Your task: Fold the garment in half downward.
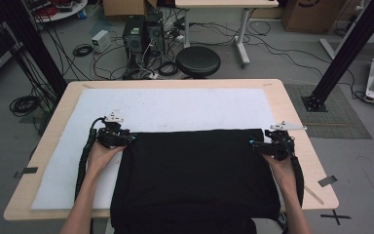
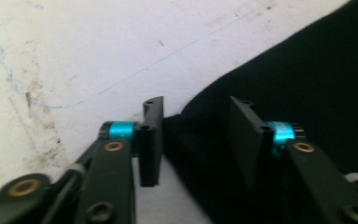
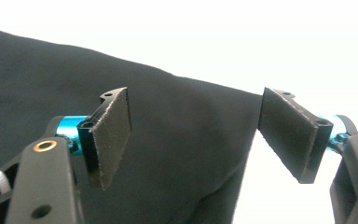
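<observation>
A black cloth [image 1: 195,178] lies spread across the near half of a white mat [image 1: 175,109] on a wooden table [image 1: 297,122], its front edge hanging over the side where the person stands. The left gripper [image 1: 129,139] sits at the cloth's far left corner, its jaws straddling a bunched bit of the edge with a gap still showing between the pads and the fabric, so the cloth is not pinched. In the left gripper view that corner [image 2: 182,126] lies between the jaws, over the smudged mat. The right gripper [image 1: 253,144] rests at the far right corner, jaws spread wide and loose, the cloth's edge [image 3: 242,121] lying between them untouched. Both forearms reach in from the near side. Behind the table stand a round black stool [image 1: 198,62] and tangled cables [image 1: 141,63] on the floor.
</observation>
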Demonstrator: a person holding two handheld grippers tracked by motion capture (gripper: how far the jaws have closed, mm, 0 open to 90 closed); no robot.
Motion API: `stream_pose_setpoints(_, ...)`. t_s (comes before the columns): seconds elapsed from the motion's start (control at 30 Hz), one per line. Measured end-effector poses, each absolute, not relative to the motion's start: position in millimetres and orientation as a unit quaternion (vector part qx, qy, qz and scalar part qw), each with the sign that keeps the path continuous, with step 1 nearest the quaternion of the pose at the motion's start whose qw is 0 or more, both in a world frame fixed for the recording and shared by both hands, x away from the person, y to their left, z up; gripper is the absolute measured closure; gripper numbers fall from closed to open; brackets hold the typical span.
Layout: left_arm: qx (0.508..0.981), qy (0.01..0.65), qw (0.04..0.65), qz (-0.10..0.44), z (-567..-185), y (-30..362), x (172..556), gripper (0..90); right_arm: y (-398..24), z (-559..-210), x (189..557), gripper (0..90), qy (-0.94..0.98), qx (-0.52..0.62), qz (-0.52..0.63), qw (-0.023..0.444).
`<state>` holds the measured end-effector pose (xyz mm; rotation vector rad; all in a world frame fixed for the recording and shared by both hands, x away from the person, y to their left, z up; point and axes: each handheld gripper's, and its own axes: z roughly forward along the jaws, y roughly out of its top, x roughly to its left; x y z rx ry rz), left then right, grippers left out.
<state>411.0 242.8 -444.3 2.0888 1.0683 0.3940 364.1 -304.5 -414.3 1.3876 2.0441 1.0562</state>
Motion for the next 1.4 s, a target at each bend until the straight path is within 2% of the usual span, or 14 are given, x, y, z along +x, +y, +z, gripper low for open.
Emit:
stream_pose_setpoints(0.03,0.817,0.408,0.378,0.151,-445,241,410,68.6,-307,-413,369,27.9,0.739,0.506,0.381,0.229)
stream_pose_setpoints(0.07,0.817,0.408,0.378,0.151,-445,241,410,75.2,-307,-413,369,27.9,0.739,0.506,0.381,0.229)
stream_pose_setpoints(0.1,0.817,0.408,0.378,0.151,-445,241,410,75.2,-311,-411,379,28.2,0.735,0.519,0.372,0.229)
stream_pose_setpoints(0.13,0.817,0.405,0.384,0.146,-446,241,410,79.5,-316,-412,392,29.9,0.731,0.532,0.366,0.218)
stream_pose_setpoints(0.27,0.811,0.413,0.391,0.137,-447,243,411,81.3,-319,-422,412,35.9,0.742,0.531,0.364,0.188)
stream_pose_setpoints(0.53,0.810,0.414,0.390,0.143,-447,242,410,81.9,-317,-441,424,37.8,0.757,0.537,0.328,0.178)
stream_pose_setpoints(0.63,0.808,0.414,0.392,0.145,-448,242,409,82.0,-308,-444,423,45.7,0.773,0.523,0.304,0.191)
stream_pose_setpoints(0.8,0.807,0.416,0.393,0.147,-449,242,408,82.1,-298,-441,417,71.3,0.791,0.495,0.300,0.199)
stream_pose_setpoints(0.9,0.805,0.419,0.392,0.149,-448,241,408,82.5,-285,-439,411,80.6,0.804,0.476,0.275,0.225)
stream_pose_setpoints(0.97,0.806,0.421,0.388,0.150,-447,240,408,83.3,-278,-439,409,83.2,0.812,0.461,0.252,0.254)
stream_pose_setpoints(1.07,0.796,0.436,0.389,0.156,-448,241,411,83.8,-276,-439,410,85.0,0.813,0.456,0.242,0.269)
stream_pose_setpoints(1.23,0.790,0.460,0.377,0.147,-445,242,423,84.5,-285,-435,426,85.8,0.797,0.489,0.255,0.245)
stream_pose_setpoints(1.4,0.782,0.472,0.376,0.158,-445,238,432,84.9,-284,-436,443,86.1,0.790,0.499,0.251,0.251)
